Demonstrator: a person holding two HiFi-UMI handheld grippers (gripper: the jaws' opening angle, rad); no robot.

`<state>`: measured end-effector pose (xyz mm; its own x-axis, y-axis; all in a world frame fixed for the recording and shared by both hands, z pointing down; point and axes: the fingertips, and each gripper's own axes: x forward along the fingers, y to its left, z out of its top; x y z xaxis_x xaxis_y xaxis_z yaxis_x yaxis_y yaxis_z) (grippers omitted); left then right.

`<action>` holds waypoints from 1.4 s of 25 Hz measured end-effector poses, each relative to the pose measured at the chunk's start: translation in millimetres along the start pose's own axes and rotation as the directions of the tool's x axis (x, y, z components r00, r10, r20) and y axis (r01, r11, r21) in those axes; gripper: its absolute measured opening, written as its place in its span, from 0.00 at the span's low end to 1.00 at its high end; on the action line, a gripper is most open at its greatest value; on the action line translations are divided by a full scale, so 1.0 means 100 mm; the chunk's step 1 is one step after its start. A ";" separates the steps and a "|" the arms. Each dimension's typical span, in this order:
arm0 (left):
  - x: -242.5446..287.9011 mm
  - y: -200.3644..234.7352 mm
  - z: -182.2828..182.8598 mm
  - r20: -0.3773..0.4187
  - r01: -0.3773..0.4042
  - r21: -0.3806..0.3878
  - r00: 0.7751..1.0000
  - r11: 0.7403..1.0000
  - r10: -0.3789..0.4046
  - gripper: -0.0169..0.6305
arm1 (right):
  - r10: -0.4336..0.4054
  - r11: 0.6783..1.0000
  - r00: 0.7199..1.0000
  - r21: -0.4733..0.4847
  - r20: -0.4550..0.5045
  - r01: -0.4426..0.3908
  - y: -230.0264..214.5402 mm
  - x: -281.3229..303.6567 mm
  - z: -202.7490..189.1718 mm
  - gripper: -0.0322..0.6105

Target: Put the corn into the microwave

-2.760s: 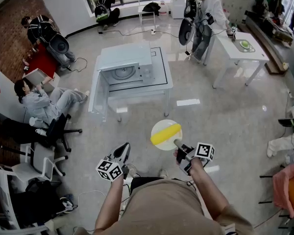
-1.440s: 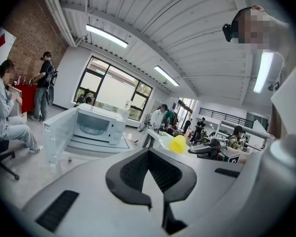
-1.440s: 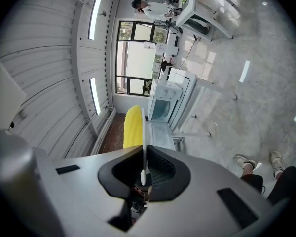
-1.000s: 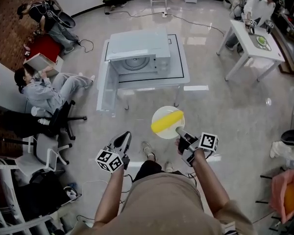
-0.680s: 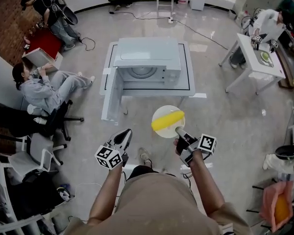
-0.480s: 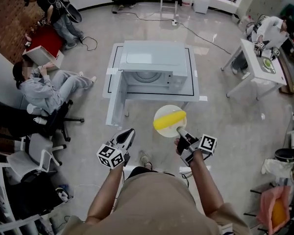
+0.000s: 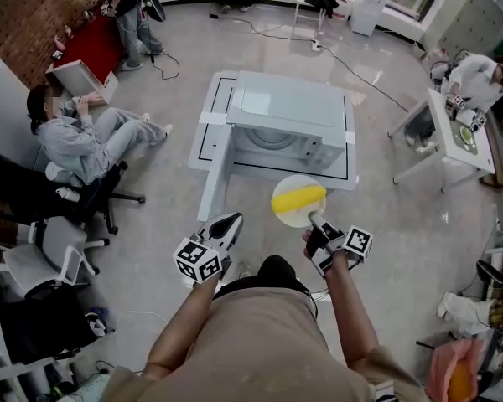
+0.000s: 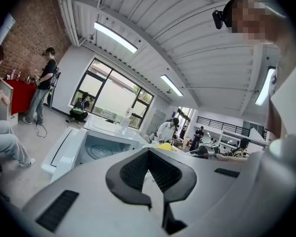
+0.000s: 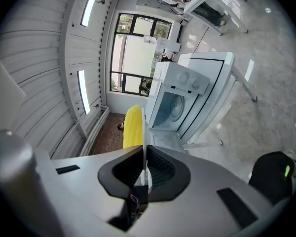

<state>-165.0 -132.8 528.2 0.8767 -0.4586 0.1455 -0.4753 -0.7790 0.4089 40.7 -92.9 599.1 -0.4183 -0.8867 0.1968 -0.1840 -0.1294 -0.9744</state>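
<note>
A yellow corn cob (image 7: 298, 198) lies on a pale round plate (image 7: 287, 215). My right gripper (image 7: 313, 222) is shut on the plate's near rim and holds it level in the air, just before the front of the white microwave (image 7: 289, 107). The microwave's door (image 7: 215, 174) stands swung open to the left and the cavity (image 7: 272, 141) shows. In the right gripper view the plate (image 9: 145, 132) is edge-on between the jaws, with the corn (image 9: 133, 127) on its left. My left gripper (image 7: 226, 225) is shut on nothing, near the door's outer end.
The microwave stands on a low white table (image 7: 350, 170). A seated person (image 7: 84, 141) and office chairs (image 7: 42, 254) are at the left. Another white table (image 7: 465, 141) with a person at it is at the right. Cables trail across the floor beyond the microwave.
Both grippers and the plate with the corn have come closer to the microwave, which now lies just beyond the plate. The right gripper's hold on the plate is unchanged.
</note>
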 end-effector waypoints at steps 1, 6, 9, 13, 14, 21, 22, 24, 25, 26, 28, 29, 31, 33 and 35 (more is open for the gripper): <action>0.01 0.03 0.02 0.000 -0.004 0.003 1.000 1.000 0.004 0.03 | 0.002 1.000 1.000 0.005 -0.003 -0.002 -0.01 0.07 0.00 0.08; 0.11 0.17 0.12 -0.006 -0.033 0.030 0.999 0.999 0.033 0.03 | -0.018 1.000 1.000 0.021 -0.019 0.018 -0.12 0.34 0.12 0.08; 0.19 0.31 0.16 -0.010 -0.060 0.029 0.998 0.998 0.060 0.03 | -0.022 0.999 0.999 0.026 -0.029 0.023 -0.23 0.54 0.23 0.08; 0.33 0.45 0.17 -0.021 -0.091 0.014 0.996 0.996 0.091 0.03 | -0.045 0.998 0.998 0.039 -0.042 0.046 -0.41 0.80 0.39 0.08; 0.38 0.49 0.19 -0.024 -0.094 0.011 0.995 0.996 0.094 0.03 | -0.049 0.998 0.998 0.040 -0.048 0.051 -0.45 0.88 0.44 0.08; 0.75 0.60 0.25 -0.059 -0.104 0.018 0.993 0.994 0.104 0.03 | -0.053 0.998 0.996 0.043 -0.070 0.056 -0.77 1.36 0.69 0.08; 0.80 0.63 0.25 -0.064 -0.106 0.020 0.992 0.994 0.107 0.03 | -0.056 0.997 0.996 0.044 -0.069 0.059 -0.82 1.43 0.72 0.08; 0.88 0.70 0.25 -0.073 -0.115 0.019 0.991 0.993 0.116 0.03 | -0.069 0.996 0.995 0.044 -0.066 0.072 -0.94 1.57 0.77 0.08; 0.93 0.74 0.24 -0.078 -0.122 0.017 0.989 0.992 0.122 0.03 | -0.074 0.996 0.995 0.040 -0.066 0.077 -1.00 1.65 0.80 0.08; 0.99 0.78 0.23 -0.082 -0.129 0.015 0.988 0.992 0.130 0.03 | -0.077 0.996 0.995 0.035 -0.065 0.080 -1.06 1.73 0.82 0.08; 1.11 0.84 0.22 -0.089 -0.142 0.014 0.986 0.990 0.142 0.03 | -0.080 0.996 0.995 0.033 -0.060 0.082 -1.17 1.88 0.88 0.08; 1.17 0.87 0.21 -0.093 -0.146 0.016 0.985 0.989 0.147 0.03 | -0.081 0.996 0.995 0.037 -0.057 0.083 -1.22 1.95 0.90 0.08; 1.27 0.93 0.19 -0.105 -0.154 0.022 0.982 0.988 0.155 0.03 | -0.082 0.995 0.995 0.050 -0.050 0.085 -1.34 2.09 0.92 0.08; 1.34 0.96 0.14 -0.118 -0.157 0.030 0.980 0.987 0.159 0.03 | -0.086 0.994 0.995 0.061 -0.042 0.088 -1.47 2.22 0.94 0.08; 1.41 0.99 0.11 -0.127 -0.156 0.034 0.979 0.987 0.159 0.03 | -0.087 0.994 0.996 0.066 -0.032 0.089 -1.58 2.35 0.98 0.08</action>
<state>-89.3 -279.4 579.5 0.7919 -0.5190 0.3218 -0.6088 -0.7116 0.3506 58.7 -324.3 789.0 -0.4286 -0.8576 0.2843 -0.1618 -0.2367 -0.9580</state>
